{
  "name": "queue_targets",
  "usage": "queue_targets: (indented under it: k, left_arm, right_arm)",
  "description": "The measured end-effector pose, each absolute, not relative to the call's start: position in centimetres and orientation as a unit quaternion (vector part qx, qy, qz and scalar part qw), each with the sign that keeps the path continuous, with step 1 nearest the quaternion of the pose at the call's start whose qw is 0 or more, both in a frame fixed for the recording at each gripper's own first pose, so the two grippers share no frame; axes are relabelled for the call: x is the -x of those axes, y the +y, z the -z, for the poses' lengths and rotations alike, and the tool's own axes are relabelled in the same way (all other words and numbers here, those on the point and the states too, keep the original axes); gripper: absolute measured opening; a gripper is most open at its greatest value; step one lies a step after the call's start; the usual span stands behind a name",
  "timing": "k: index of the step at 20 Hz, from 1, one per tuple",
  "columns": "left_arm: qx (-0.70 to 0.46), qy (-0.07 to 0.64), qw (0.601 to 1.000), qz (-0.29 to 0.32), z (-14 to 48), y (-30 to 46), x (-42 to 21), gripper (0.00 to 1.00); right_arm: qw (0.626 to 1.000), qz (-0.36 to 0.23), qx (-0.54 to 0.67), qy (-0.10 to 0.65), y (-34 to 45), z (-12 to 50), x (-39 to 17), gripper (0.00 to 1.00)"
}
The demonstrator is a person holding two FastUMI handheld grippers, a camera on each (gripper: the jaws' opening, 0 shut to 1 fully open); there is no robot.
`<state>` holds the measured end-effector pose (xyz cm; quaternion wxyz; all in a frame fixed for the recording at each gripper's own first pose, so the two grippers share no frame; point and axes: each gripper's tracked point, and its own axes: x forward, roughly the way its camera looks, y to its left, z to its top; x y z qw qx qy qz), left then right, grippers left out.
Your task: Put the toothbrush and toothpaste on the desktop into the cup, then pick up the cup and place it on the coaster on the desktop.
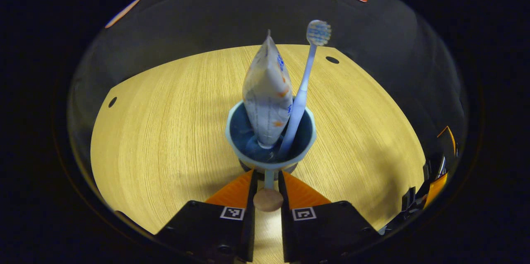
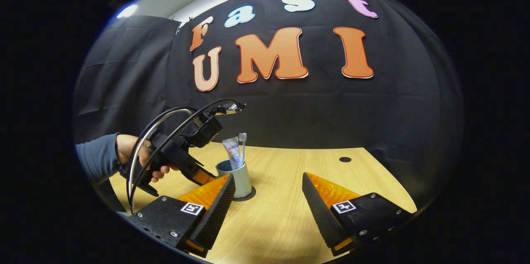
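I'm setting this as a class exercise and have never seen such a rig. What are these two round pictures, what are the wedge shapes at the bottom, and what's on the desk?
A person holds a two-finger gripper in each hand; each carries a camera looking along its own fingers, the wedges. In the left gripper view, the left gripper is closed on the cup's handle; toothpaste and toothbrush stand inside. In the right gripper view, the right gripper hangs open above the wooden desk; farther off, a hand holds the other gripper at the cup, which sits on a dark coaster.

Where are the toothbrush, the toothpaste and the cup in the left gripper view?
toothbrush [image 1: 301,90]: left gripper view, on the handle above the cup's rim.
toothpaste [image 1: 267,90]: left gripper view, on the middle of the tube's body.
cup [image 1: 271,166]: left gripper view, on the near rim.
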<state>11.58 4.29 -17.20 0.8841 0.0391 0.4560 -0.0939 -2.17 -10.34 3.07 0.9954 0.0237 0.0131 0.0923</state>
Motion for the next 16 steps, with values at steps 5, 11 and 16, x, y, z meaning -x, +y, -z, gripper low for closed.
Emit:
queue_targets:
  k: [5, 11, 16]
  left_arm:
    - [-0.083, 0.368, 0.922, 0.092, 10.4, 7.6, -10.3, 1.0]
    - [-0.1, 0.202, 0.973, 0.041, 1.1, 11.1, -5.6, 0.99]
    - [-0.121, 0.082, 0.989, -0.004, -3.2, 14.3, 0.7, 0.99]
  right_arm:
    - [0.997, -0.075, -0.018, 0.009, -10.0, -3.9, 3.6, 0.97]
    - [0.999, -0.048, 0.004, -0.023, -7.6, -5.9, 5.9, 0.97]
    - [0.997, -0.042, 0.019, -0.06, -4.6, -7.9, 8.6, 0.97]
